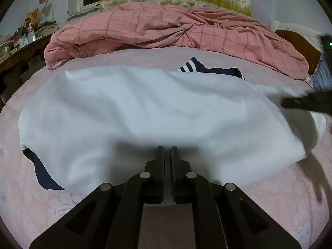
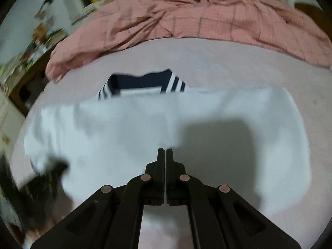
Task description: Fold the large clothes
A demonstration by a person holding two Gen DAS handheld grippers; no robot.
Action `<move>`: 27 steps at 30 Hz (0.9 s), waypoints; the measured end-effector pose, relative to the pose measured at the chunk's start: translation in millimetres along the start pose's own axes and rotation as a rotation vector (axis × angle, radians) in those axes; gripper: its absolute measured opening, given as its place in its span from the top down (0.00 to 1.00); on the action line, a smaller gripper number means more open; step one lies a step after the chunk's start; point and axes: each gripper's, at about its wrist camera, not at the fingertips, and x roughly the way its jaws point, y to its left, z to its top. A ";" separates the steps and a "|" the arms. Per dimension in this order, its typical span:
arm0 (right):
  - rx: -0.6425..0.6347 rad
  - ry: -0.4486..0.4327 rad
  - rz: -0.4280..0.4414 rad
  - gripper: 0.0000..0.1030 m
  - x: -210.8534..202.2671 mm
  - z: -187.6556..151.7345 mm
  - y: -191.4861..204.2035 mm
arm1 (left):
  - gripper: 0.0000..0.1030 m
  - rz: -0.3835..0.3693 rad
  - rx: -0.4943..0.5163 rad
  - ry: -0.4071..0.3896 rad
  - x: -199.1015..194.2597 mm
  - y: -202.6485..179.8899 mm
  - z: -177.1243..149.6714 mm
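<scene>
White sweatshirt (image 1: 145,112) lies flat on the bed sheet (image 1: 269,203) just ahead of my claws, navy striped collar (image 2: 145,83) at its far edge; looks soft, thick, light, so pinch a hem or corner. Left claw (image 1: 167,149) and right claw (image 2: 165,150) are clenched, holding nothing. Pink quilt (image 1: 166,27) is bunched beyond it, well clear.

Your left gripper (image 1: 167,151) is all matte black plastic: two flat, narrow fingers (image 1: 160,166) with ribbed inner pads, each on a chunky angled link. Behind the fingers you've got four round silver pivot pins (image 1: 144,175) in a row, two inner ones close in, two outer ones further back. The outer arms have long slotted cutouts. Your right gripper (image 2: 165,152) is the same build, same black, same silver pins (image 2: 184,177), same cutouts further back. No cables or markings show on either.
</scene>
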 end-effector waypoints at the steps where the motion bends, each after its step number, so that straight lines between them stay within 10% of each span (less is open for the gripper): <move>1: 0.025 0.009 -0.008 1.00 11.9 11.1 -0.8 | 0.95 0.001 0.000 0.000 0.2 -1.1 0.0; 6: 0.062 0.036 -0.113 1.00 68.8 21.4 -15.5 | 0.95 -0.003 -0.003 0.002 0.4 -1.0 0.2; 11: -0.111 -0.064 -0.205 1.00 18.8 -4.9 3.2 | 0.95 -0.057 -0.006 0.013 -17.3 2.1 23.2; 15: -0.126 -0.038 -0.099 1.00 -9.9 -41.3 -5.0 | 0.95 -0.082 -0.012 -0.030 -46.6 8.2 67.2; 19: -0.039 -0.022 0.024 1.00 -5.0 -55.3 -39.4 | 0.96 -0.161 -0.088 0.143 -2.4 13.8 99.8; 24: -0.071 -0.047 0.018 1.00 -4.9 -63.7 -38.2 | 0.97 -0.083 -0.182 0.345 92.4 23.0 104.5; 27: -0.083 -0.058 0.014 1.00 -5.4 -66.5 -37.7 | 0.96 -0.186 -0.277 0.318 118.3 36.0 97.8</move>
